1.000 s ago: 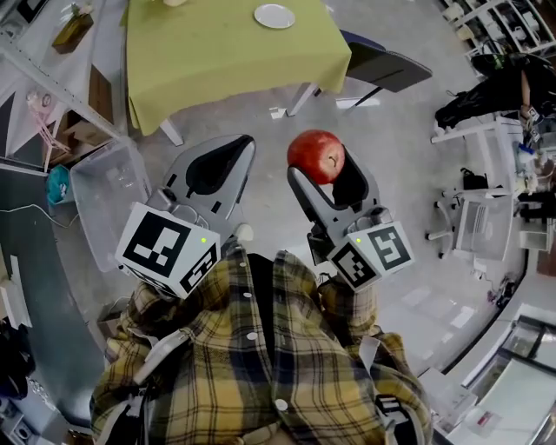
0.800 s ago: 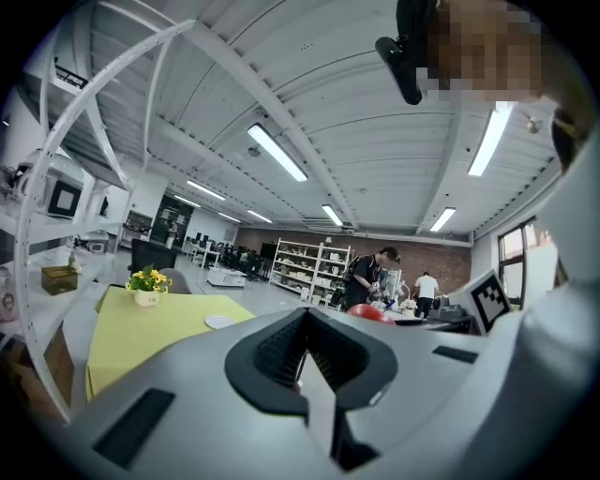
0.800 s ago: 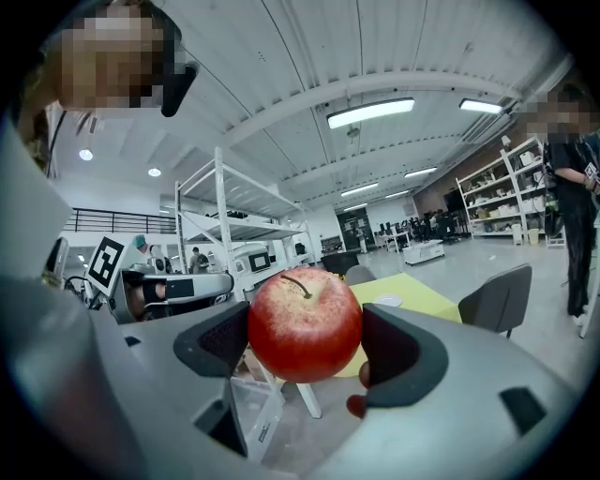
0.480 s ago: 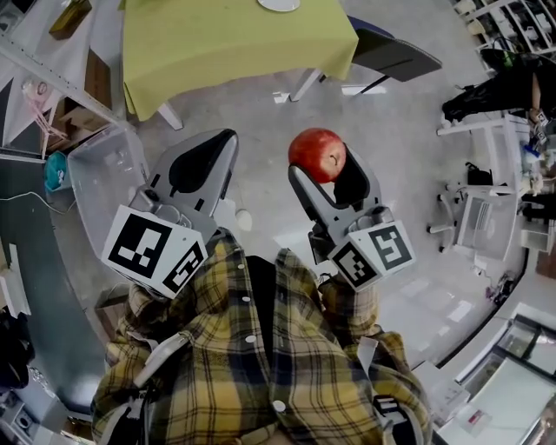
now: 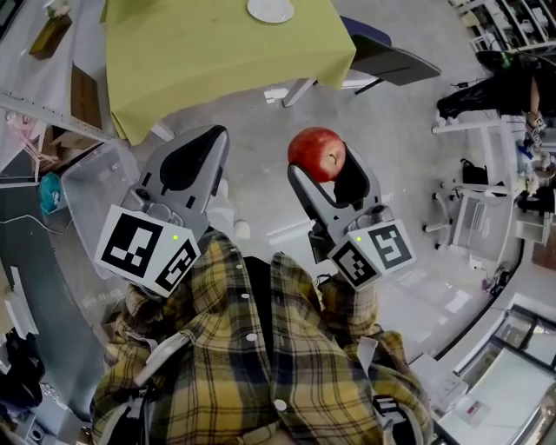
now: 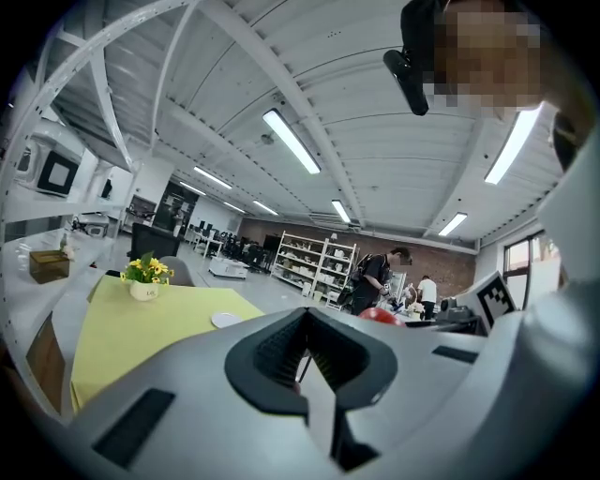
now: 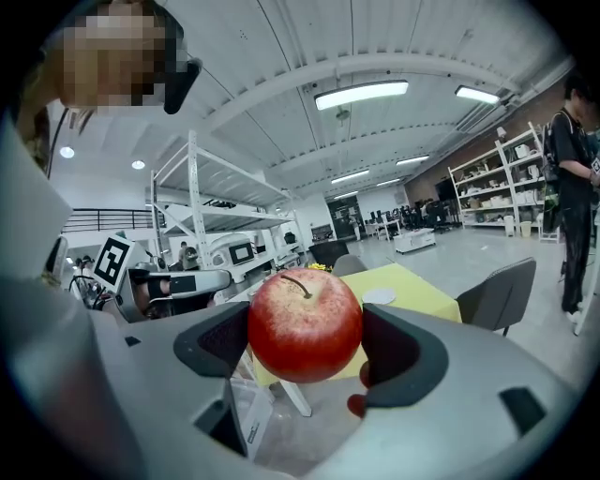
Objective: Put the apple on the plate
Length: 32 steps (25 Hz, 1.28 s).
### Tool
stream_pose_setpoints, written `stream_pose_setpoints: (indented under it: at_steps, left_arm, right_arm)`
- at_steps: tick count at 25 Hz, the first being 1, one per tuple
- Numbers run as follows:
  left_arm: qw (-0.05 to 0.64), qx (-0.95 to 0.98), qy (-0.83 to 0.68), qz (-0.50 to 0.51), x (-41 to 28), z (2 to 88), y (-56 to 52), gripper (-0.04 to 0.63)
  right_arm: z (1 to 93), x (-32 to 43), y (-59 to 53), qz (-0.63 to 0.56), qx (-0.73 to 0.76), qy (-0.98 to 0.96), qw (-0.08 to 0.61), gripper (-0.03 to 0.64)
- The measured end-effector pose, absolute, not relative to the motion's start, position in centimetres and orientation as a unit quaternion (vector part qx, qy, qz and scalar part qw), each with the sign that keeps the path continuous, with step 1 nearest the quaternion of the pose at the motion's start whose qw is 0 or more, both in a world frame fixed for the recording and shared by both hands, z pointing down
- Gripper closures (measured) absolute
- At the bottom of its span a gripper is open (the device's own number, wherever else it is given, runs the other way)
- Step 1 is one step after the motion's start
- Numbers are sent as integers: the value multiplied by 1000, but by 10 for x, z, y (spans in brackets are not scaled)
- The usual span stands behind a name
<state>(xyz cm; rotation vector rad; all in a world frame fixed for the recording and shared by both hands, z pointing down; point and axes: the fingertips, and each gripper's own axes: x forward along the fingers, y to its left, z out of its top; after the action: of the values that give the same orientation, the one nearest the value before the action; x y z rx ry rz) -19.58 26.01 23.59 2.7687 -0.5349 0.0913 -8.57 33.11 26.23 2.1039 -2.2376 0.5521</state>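
A red apple [image 5: 316, 153] [image 7: 305, 324] with its stem up sits between the jaws of my right gripper [image 5: 323, 165] [image 7: 305, 339], which is shut on it, held above the floor. The white plate [image 5: 270, 9] [image 7: 380, 296] [image 6: 225, 321] lies on a table with a yellow-green cloth [image 5: 208, 52], well ahead of both grippers. My left gripper [image 5: 193, 161] [image 6: 307, 361] is shut with nothing in it, level with the right one. The apple's top [image 6: 382, 316] also peeks over the left gripper's body.
A clear plastic bin [image 5: 95, 195] stands on the floor at the left. A dark chair [image 5: 387, 61] is at the table's right side. A small vase of yellow flowers [image 6: 145, 278] stands on the table. Shelving and people [image 6: 375, 277] are far back.
The table and plate have slid a little leftward and up in the head view. The left gripper has shifted slightly left. The right gripper still holds the apple the same way.
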Motion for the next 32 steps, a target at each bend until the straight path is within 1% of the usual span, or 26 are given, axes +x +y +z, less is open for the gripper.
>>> stream_pose_setpoints:
  at_steps: [7,14,24,32]
  left_arm:
    - [161,971,-176,24,-177,234,185,588]
    - [173,972,-154,33,-157,243,133,588]
    - [185,972,-134,57,-125,262,98,588]
    - [183,968,-168,50,-68,257,78,588]
  right_arm:
    - [260,-68,261,174,682,-710,12,245]
    - [269,-48,217,192,698,-690,20,245]
    - [284,-19,183,212,709,-672,19,245]
    - [284,41,160,216,688,-693,24,245]
